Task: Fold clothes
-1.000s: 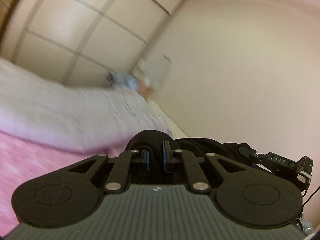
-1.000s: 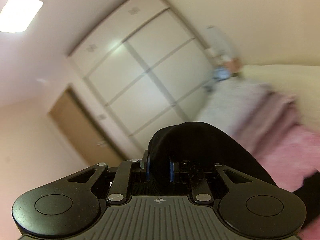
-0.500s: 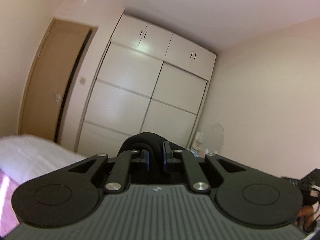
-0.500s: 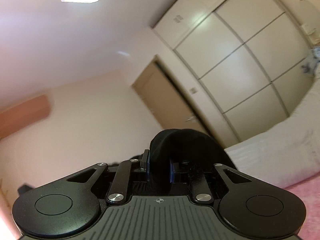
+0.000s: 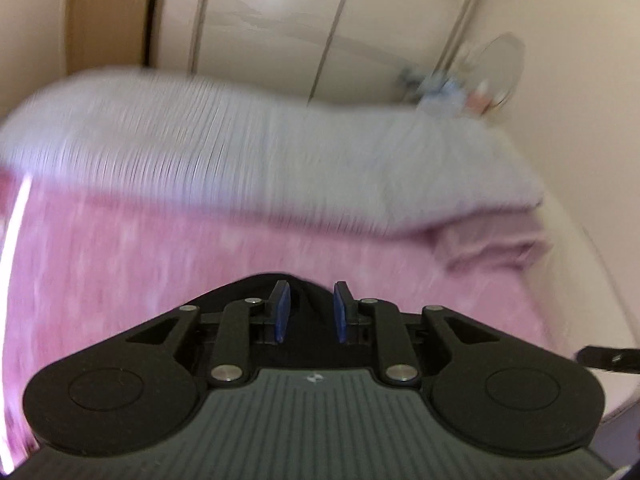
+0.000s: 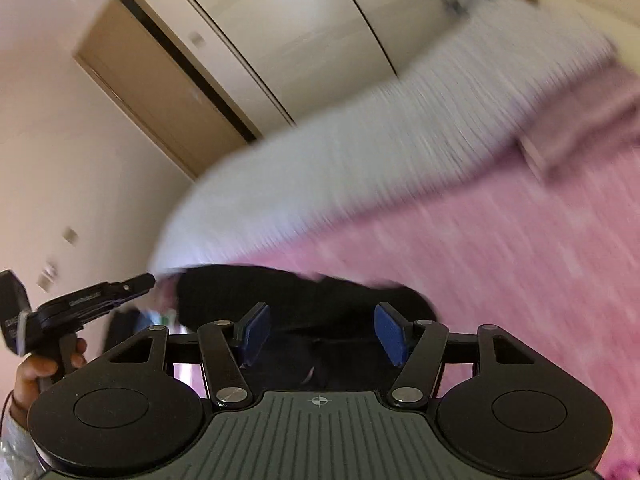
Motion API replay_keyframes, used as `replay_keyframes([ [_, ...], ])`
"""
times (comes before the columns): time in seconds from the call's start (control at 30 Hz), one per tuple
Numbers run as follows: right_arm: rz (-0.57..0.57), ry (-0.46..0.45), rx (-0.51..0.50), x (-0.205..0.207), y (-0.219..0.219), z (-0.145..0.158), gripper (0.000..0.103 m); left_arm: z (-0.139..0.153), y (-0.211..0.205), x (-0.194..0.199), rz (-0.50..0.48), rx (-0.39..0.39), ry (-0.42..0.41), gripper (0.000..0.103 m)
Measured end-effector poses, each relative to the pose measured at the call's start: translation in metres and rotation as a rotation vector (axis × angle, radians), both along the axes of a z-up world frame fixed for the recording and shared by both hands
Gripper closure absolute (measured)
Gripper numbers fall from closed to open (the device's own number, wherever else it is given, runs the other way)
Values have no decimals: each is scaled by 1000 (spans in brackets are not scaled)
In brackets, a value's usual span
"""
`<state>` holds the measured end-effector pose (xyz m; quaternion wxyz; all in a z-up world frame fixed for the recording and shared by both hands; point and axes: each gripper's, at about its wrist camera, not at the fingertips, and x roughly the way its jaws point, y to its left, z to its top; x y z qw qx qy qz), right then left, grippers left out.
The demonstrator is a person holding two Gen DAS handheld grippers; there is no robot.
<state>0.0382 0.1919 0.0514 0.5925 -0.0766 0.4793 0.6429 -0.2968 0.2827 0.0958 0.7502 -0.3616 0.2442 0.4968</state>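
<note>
1. Black garment lies on the pink bedspread, just ahead of both tongs; the views are blurred, so its shape and folds cannot be made out.
2. Left tongs stand parted by a narrow gap, the blue pads apart with dark cloth behind them; whether they touch it cannot be told.
3. Right tongs are spread wide, pads clear of the garment; nothing is gripped.
4. White blanket lies beyond the pink bedspread; wardrobe and door stand behind the bed.
5. Hand grips the other tool's handle at the right view's left edge.
</note>
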Motion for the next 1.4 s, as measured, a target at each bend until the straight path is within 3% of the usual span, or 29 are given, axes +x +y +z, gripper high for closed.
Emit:
replay_keyframes([
  [0.13, -44, -93, -16, 45, -36, -44, 41, -80, -79, -33, 160, -165, -44, 83],
  [0.27, 8, -216, -77, 43, -97, -80, 41, -141, -185, -79, 327, -284, -22, 84],
  [0.4, 118, -279, -147, 32, -124, -124, 41, -188, -245, -81, 428, -372, 23, 84],
  [0.57, 216, -291, -160, 16, -139, -164, 41, -211, -290, -73, 483, -397, 39, 83],
  [0.73, 268, -346, -119, 3, -138, -189, 41, -228, -306, -72, 530, -393, 29, 82],
  [0.93, 309, -399, -169, -9, -143, -217, 41, -249, -317, -73, 559, -427, 49, 82],
  [1.13, 344, -446, -210, -19, -150, -233, 41, -268, -306, -64, 549, -457, 153, 82],
  [1.4, 366, -500, -261, -29, -147, -240, 41, -262, -292, -43, 525, -450, 283, 82],
])
